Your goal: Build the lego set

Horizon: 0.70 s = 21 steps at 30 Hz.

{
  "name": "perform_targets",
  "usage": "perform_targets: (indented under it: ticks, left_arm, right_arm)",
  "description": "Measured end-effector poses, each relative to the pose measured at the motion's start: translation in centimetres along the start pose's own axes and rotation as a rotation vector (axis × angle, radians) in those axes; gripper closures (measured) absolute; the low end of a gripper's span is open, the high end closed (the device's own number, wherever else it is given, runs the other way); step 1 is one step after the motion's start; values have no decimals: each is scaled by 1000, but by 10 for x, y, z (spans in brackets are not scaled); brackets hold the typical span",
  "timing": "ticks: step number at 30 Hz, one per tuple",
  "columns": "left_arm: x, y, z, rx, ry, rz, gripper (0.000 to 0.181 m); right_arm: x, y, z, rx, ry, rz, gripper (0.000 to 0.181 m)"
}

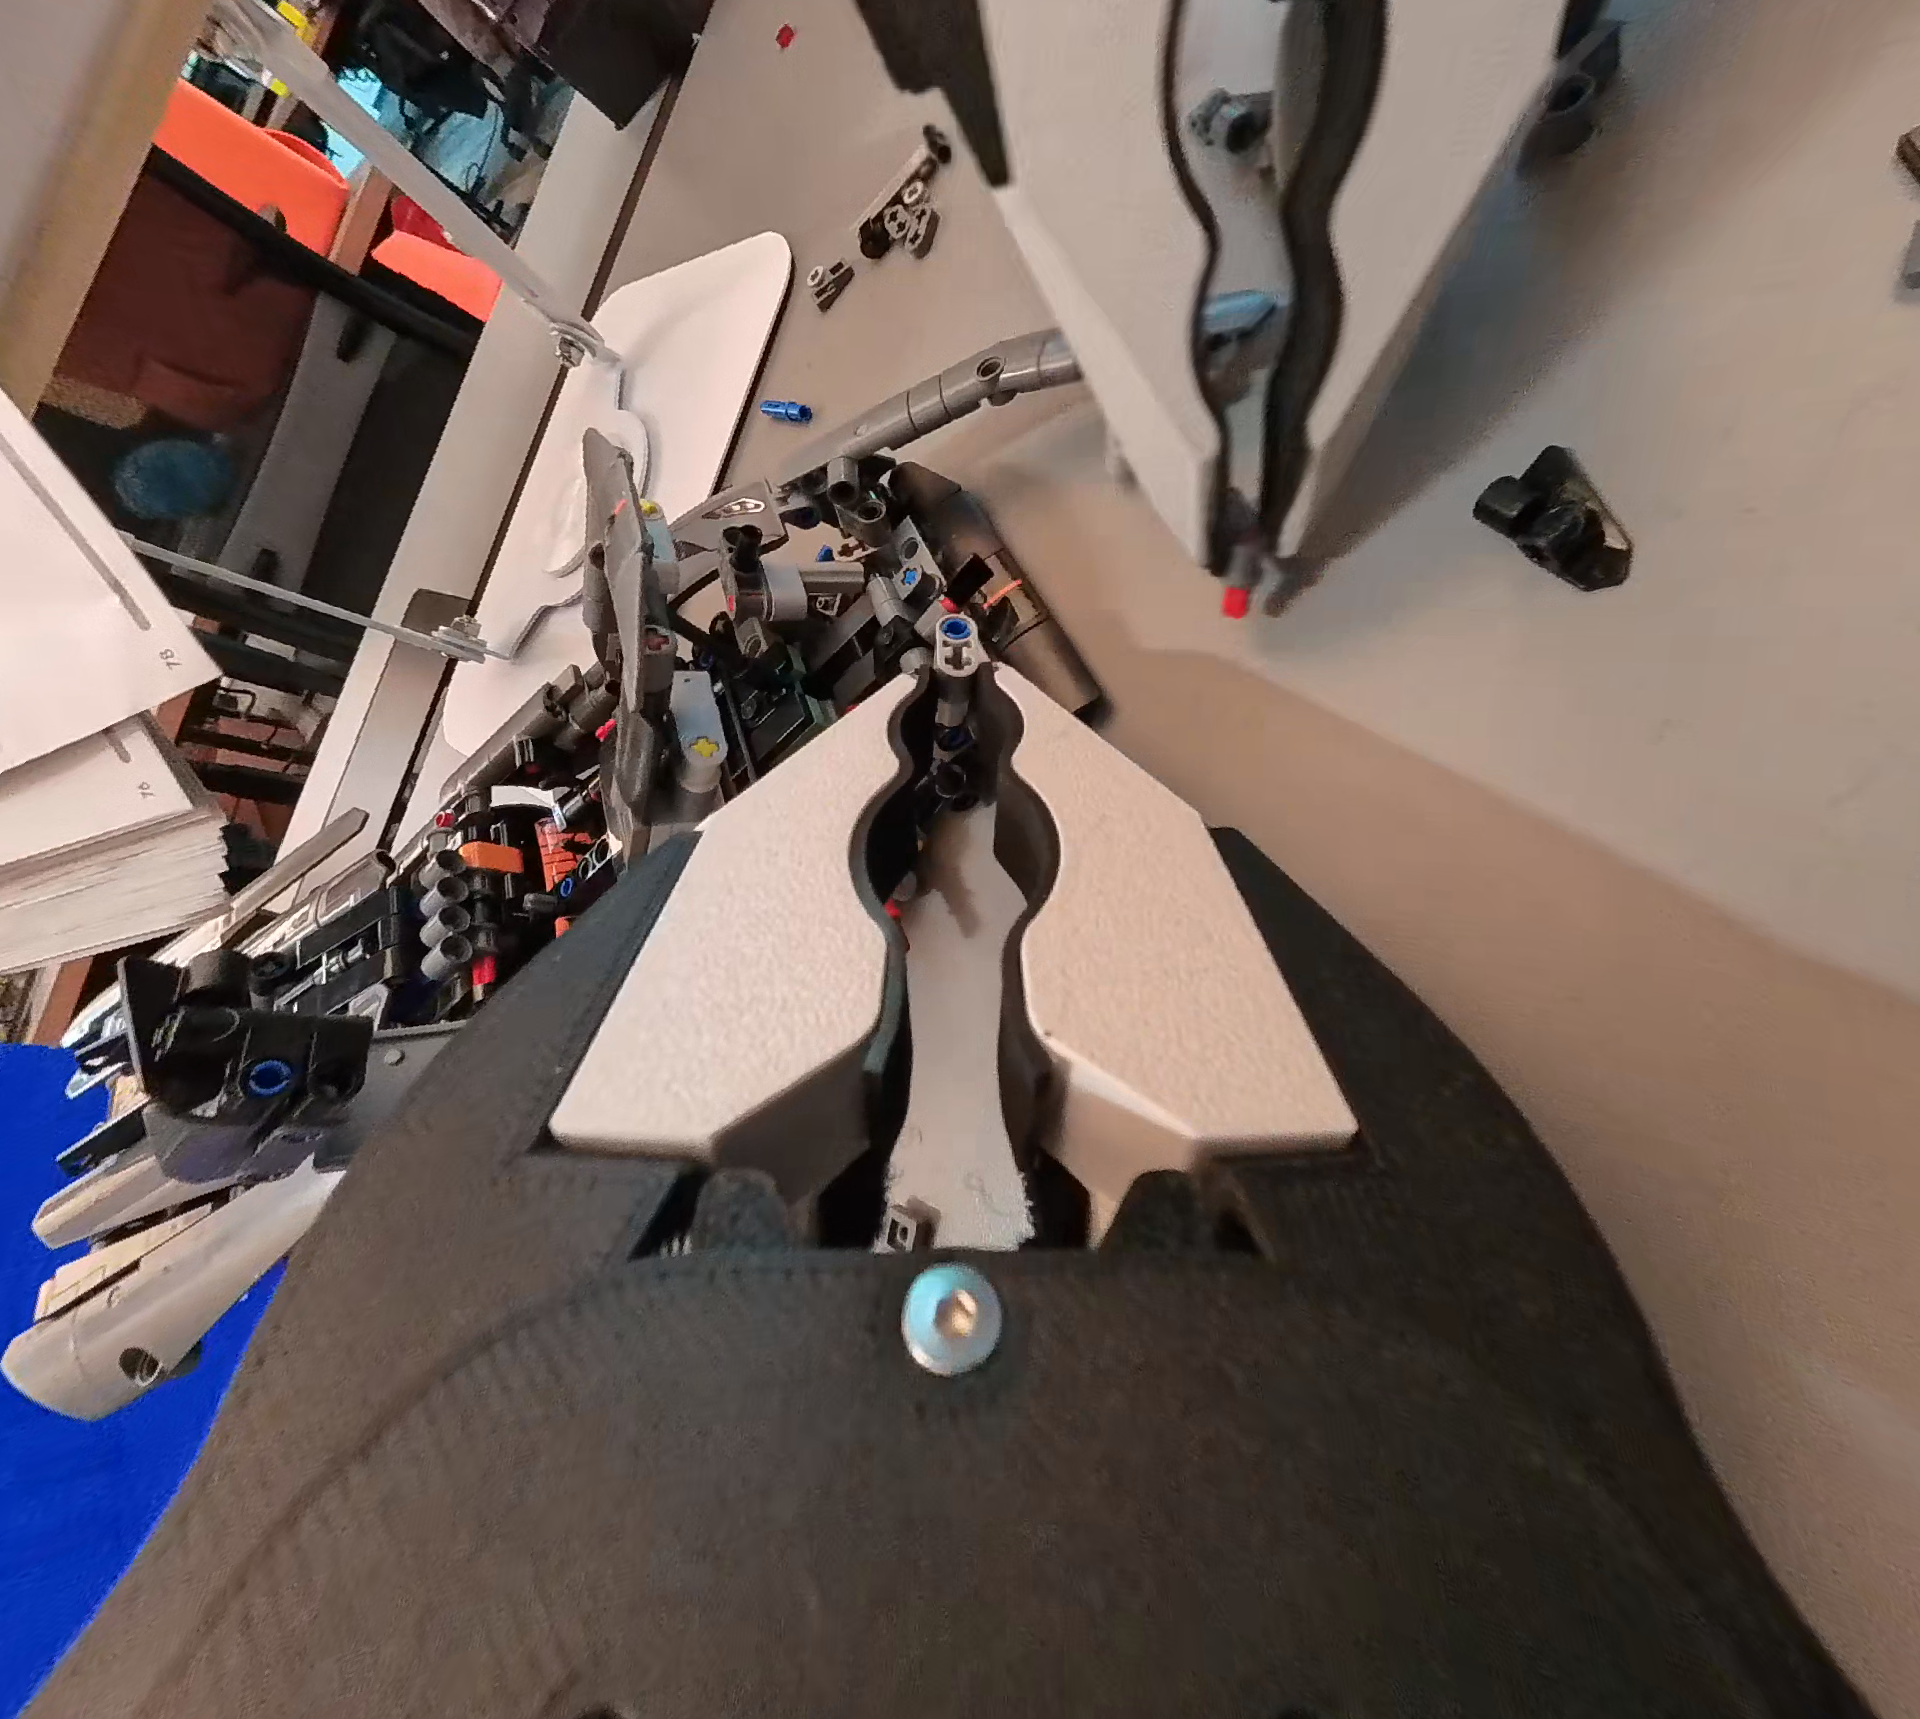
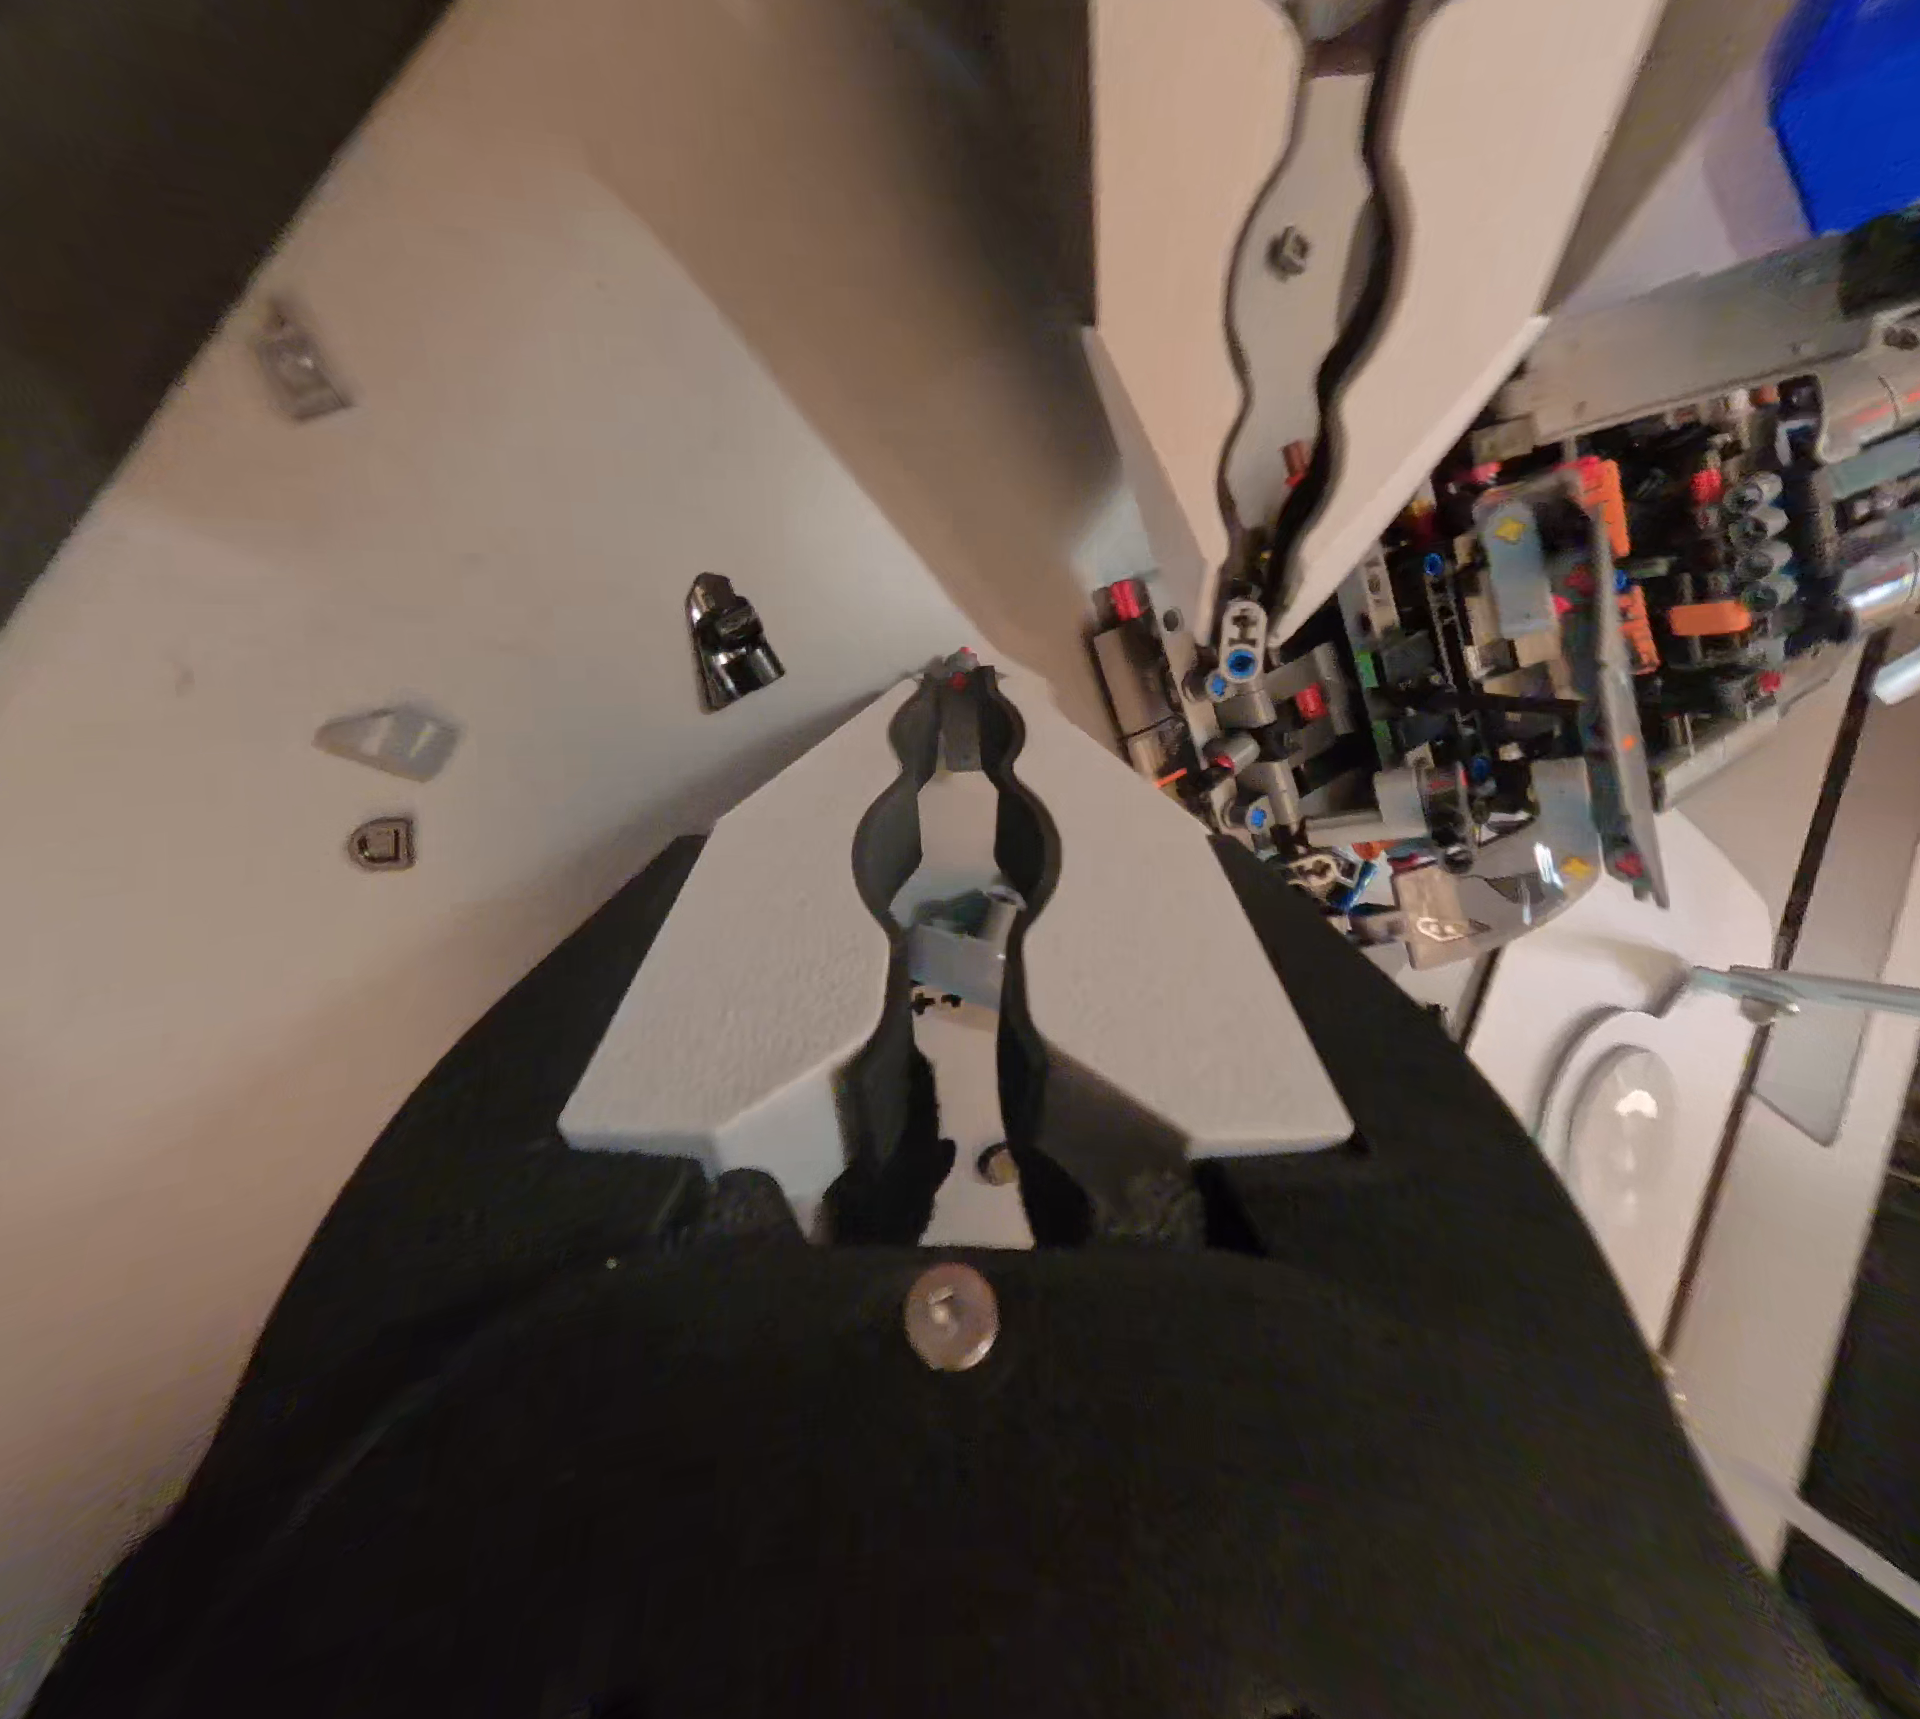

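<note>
The left gripper (image 1: 956, 682) has its two white wedge-shaped fingers pressed together, and between the tips it grasps a light grey plastic connector with a blue pin in its hole (image 1: 956, 635). This connector belongs to the big grey and black lego model with many small coloured pins (image 1: 727, 630), which lies on the white table (image 1: 1558, 838) directly in front of these jaws and to their left side.

The right gripper (image 2: 961, 682) is also clenched. At its tips it holds a small grey lego piece with a red end (image 2: 958, 680), in the air, close to the end of the model but apart from it. Another grey piece (image 2: 961, 942) sits deeper between these fingers.

Left of the right jaws, a shiny black curved lego part (image 2: 730, 641), a clear wedge-shaped part (image 2: 390, 742) and a small dark ring-like part (image 2: 382, 841) lie loose on the table.
</note>
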<state>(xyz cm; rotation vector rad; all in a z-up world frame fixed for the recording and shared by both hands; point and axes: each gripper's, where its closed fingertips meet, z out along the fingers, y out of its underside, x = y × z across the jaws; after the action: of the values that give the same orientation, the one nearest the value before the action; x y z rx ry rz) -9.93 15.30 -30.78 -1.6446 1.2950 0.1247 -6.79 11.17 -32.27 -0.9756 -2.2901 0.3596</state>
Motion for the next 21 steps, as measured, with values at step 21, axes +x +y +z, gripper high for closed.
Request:
perform_targets:
  ticks: [21]
  left_arm:
    - [0, 3, -4, -9, 25, 20, 179]
  right_arm:
    - [51, 2, 5, 74, 191, 201, 173]
